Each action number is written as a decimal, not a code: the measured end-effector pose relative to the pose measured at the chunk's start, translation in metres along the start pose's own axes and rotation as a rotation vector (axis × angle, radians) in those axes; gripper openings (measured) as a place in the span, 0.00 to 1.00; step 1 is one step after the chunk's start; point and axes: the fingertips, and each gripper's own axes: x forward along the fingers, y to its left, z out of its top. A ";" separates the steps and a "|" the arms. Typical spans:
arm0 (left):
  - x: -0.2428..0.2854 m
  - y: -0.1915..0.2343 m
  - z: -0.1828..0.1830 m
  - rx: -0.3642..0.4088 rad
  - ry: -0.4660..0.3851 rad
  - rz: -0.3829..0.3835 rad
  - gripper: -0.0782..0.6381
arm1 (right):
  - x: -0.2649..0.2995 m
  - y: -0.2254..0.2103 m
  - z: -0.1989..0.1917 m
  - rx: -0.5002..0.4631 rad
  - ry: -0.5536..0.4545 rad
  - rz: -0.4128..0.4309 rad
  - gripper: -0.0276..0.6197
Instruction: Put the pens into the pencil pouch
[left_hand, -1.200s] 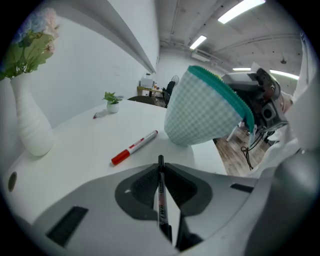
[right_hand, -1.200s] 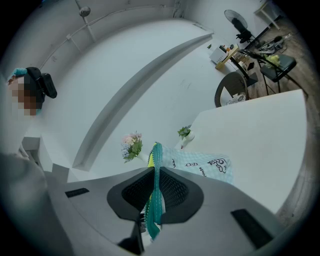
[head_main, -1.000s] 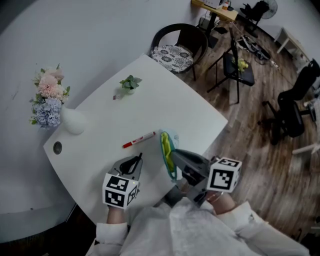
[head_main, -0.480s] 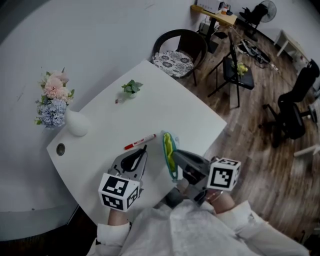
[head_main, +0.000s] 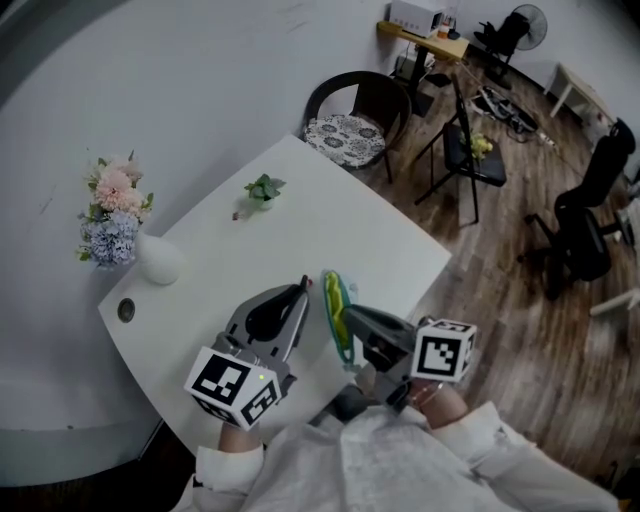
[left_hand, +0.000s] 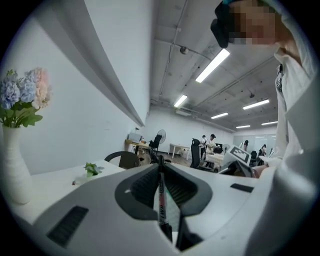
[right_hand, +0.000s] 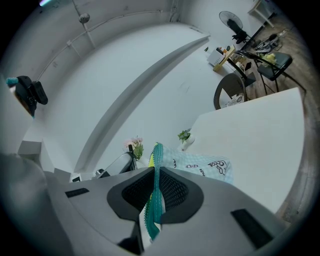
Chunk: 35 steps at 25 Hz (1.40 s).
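We hold both grippers close together over white table. Our left gripper is clamped on pen: white barrel runs lengthwise between closed jaws, dark end toward camera, far end reaching jaw tips. Our right gripper pinches teal zipper edge of pencil pouch, jaws tight on fabric. Pouch stands on edge just right of left gripper's tips, near pen's front end. Its pale patterned body spreads ahead of right jaws. Vase of flowers stands well off to left.

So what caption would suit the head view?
Over a white table, left gripper holds a pen beside the pencil pouch gripped by the right gripper.
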 end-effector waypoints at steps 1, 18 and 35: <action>0.000 -0.001 0.007 -0.005 -0.031 -0.005 0.16 | 0.001 0.000 0.000 0.000 0.001 0.002 0.09; 0.005 -0.031 0.082 -0.014 -0.397 -0.136 0.16 | 0.007 0.000 -0.001 0.031 0.009 0.021 0.09; 0.027 -0.033 0.066 -0.014 -0.442 -0.186 0.16 | 0.006 0.002 0.002 0.046 0.005 0.030 0.09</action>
